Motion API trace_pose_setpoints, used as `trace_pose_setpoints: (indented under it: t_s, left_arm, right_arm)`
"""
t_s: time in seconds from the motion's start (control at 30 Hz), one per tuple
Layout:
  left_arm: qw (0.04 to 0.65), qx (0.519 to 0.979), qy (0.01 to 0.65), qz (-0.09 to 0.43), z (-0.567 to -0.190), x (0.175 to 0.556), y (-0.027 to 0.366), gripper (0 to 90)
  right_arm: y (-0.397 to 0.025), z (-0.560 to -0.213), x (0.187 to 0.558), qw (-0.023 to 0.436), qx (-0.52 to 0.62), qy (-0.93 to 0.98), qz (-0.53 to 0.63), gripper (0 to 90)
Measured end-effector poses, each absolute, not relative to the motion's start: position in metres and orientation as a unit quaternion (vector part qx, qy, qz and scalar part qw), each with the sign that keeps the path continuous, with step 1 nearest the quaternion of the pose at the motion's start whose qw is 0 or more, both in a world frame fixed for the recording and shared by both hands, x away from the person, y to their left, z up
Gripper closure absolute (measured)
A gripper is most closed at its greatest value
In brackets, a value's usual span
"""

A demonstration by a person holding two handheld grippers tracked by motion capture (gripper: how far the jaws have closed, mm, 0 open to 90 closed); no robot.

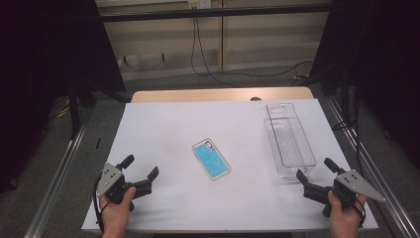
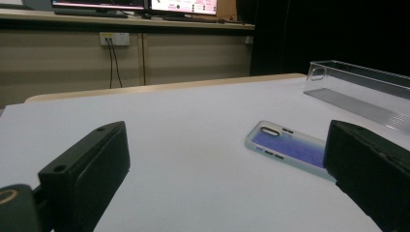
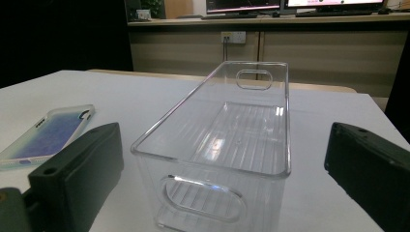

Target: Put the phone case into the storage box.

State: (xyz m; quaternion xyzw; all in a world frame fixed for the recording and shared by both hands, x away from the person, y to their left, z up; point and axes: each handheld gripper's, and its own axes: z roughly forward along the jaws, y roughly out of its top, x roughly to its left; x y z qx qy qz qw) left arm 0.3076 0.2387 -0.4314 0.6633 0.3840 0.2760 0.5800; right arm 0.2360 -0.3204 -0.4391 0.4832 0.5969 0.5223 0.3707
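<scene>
On the white table point(image 1: 163, 124), a phone case point(image 1: 211, 158) lies between both wide-open grippers, left gripper point(image 1: 141, 169) and right gripper point(image 1: 314, 168), beside a clear bin point(image 1: 289, 141).

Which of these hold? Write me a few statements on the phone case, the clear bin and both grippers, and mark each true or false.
1. The phone case lies flat on the table, apart from the clear bin. True.
2. The left gripper is shut on the phone case. False: its jaws are open, apart from the case.
3. The clear bin holds nothing. True.
4. The right gripper holds the bin by its handle. False: it is open, just short of the bin's near end.
5. The phone case stands upright inside the bin. False: it lies outside it.
</scene>
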Motion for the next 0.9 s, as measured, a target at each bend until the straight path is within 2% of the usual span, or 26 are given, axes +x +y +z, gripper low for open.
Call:
trace_pose_setpoints:
  t_s: [0.4,0.6,0.7,0.9]
  left_arm:
    - [0.587,0.67,0.377,0.251,-0.43,0.306,0.226,2.1]
    - [0.578,0.676,0.371,0.267,-0.427,0.311,0.219,2.1]
    - [0.581,0.679,0.375,0.248,-0.428,0.313,0.213,2.0]
    - [0.572,0.702,0.343,0.249,-0.425,0.316,0.201,3.9]
  right_arm:
    - [-0.315,-0.439,0.235,0.371,0.484,0.593,0.525,0.1]
    - [-0.317,-0.439,0.234,0.368,0.484,0.593,0.528,0.1]
    - [-0.317,-0.439,0.233,0.367,0.485,0.592,0.529,0.1]
    - [-0.318,-0.439,0.233,0.371,0.486,0.592,0.526,0.2]
